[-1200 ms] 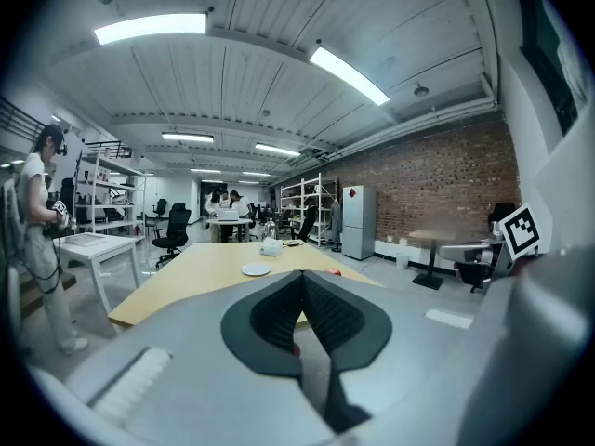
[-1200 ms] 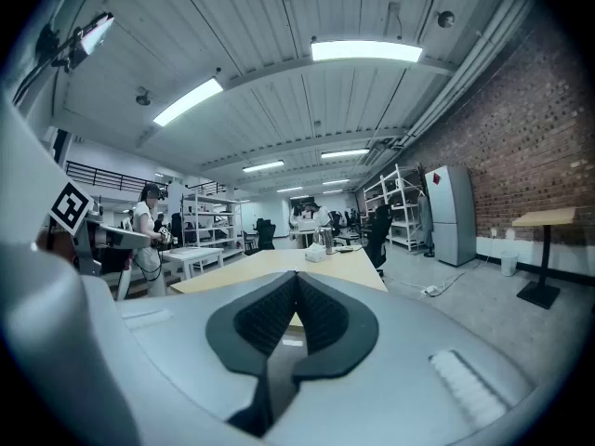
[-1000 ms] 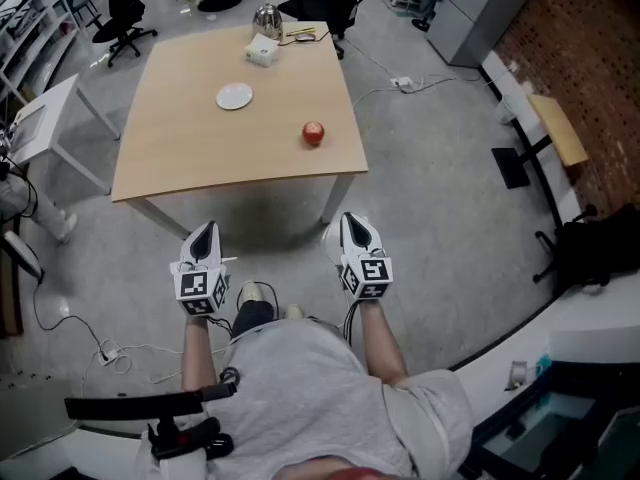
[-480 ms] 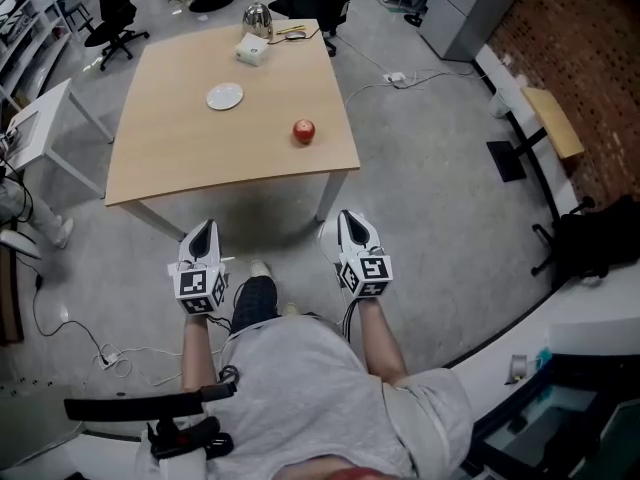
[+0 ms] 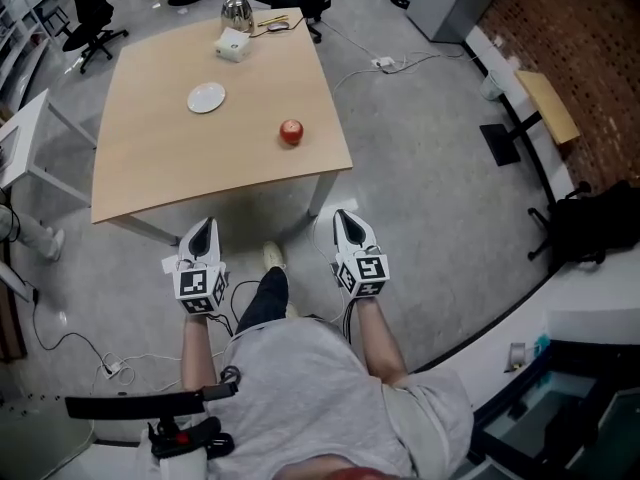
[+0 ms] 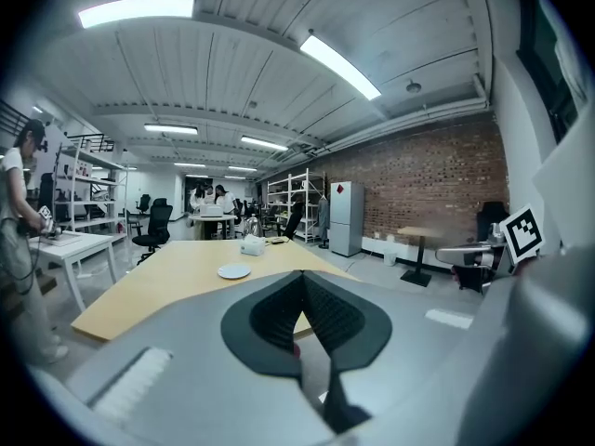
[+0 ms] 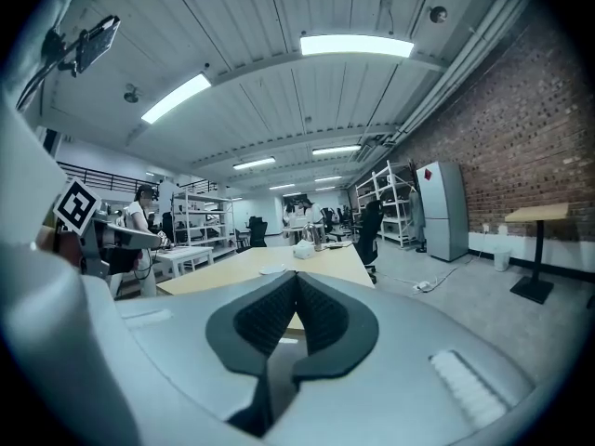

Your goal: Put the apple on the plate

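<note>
Wooden table point(image 5: 150, 163) fills the upper left of the head view, grey floor point(image 5: 430, 168) around it. Person's torso in a grey shirt point(image 5: 320, 388) at the bottom edge, both arms stretched forward, short of the table's near edge.

Left gripper point(image 5: 203, 230): jaws clenched, pads meeting at the tip in the left gripper view, nothing between them. Right gripper point(image 5: 347, 220): same, pressed together and empty. Both hang over the floor, not touching the table, roughly level with each other and well apart from everything on it.

On the table, far end: metal kettle point(image 5: 237, 12) with a white box point(image 5: 232, 44) just in front of it. White plate point(image 5: 206, 98) sits mid-table, left of centre, empty.

Apple point(image 5: 291, 132) is red, lying bare on the tabletop near the right edge, towards the near right corner. It's nearer to the person than the plate and off to its right, clearly apart from it, not touching. It's closer to the right gripper than to the left.
</note>
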`<move>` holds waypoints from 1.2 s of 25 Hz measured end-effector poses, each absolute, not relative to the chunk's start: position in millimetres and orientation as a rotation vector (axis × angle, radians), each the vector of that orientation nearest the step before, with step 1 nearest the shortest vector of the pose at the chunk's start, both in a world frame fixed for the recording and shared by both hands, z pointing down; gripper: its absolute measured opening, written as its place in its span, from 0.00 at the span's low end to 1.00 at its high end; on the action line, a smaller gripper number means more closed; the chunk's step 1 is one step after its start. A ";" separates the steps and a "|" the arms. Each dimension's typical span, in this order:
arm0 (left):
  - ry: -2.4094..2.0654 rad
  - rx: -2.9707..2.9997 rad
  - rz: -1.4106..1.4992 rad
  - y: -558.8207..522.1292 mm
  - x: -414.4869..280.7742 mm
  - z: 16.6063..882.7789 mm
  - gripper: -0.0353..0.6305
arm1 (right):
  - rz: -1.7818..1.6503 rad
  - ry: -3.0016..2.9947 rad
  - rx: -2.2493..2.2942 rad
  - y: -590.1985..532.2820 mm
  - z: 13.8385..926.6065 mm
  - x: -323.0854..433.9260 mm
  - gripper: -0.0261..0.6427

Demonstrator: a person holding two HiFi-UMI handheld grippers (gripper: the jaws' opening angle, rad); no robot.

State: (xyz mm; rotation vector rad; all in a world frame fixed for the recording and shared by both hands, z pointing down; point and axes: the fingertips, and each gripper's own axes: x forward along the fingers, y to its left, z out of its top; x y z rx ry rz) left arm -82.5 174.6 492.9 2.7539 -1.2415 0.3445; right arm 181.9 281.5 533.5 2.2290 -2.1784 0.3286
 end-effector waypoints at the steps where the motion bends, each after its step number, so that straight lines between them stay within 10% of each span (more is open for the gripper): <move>1: -1.235 2.754 0.350 169.3 -78.2 495.1 0.08 | 0.328 -2.173 2.230 276.8 534.3 185.8 0.05; 30: -1.124 2.628 0.554 14.7 -11.7 562.0 0.08 | 0.477 -2.140 2.066 86.1 600.9 239.9 0.05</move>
